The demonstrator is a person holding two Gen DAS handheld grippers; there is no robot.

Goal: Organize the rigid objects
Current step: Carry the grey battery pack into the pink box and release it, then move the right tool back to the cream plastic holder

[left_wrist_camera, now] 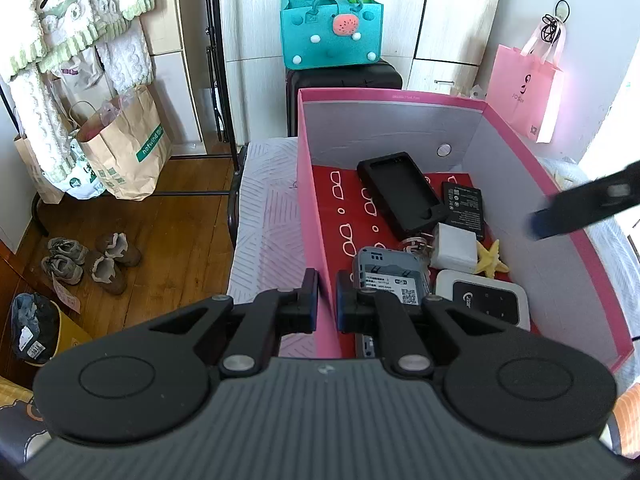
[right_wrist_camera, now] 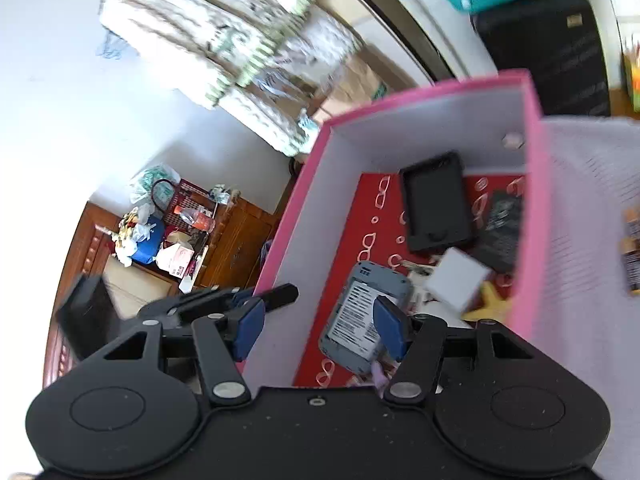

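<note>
Left wrist view shows the left tool [left_wrist_camera: 327, 300] pinching the near left wall of the pink cardboard box with the red glasses-print floor [left_wrist_camera: 310, 184], one finger outside and one inside, which steadies it on the bed's pale patterned cover [left_wrist_camera: 264, 216]. Inside lie a black rubber phone case [left_wrist_camera: 400, 194], a flat black battery [left_wrist_camera: 464, 200], a white square charger plug [left_wrist_camera: 456, 254], a yellow starfish [left_wrist_camera: 494, 262], a grey router lying label-up [left_wrist_camera: 386, 276] and a white pocket router with a black face [left_wrist_camera: 484, 300]. The right tool [right_wrist_camera: 318, 326] hangs spread and empty over the box's near end, with the grey router just beyond its right finger. Judged best: keep the wall held, lower squarely, and close across the router's short sides without nudging the plug.
</note>
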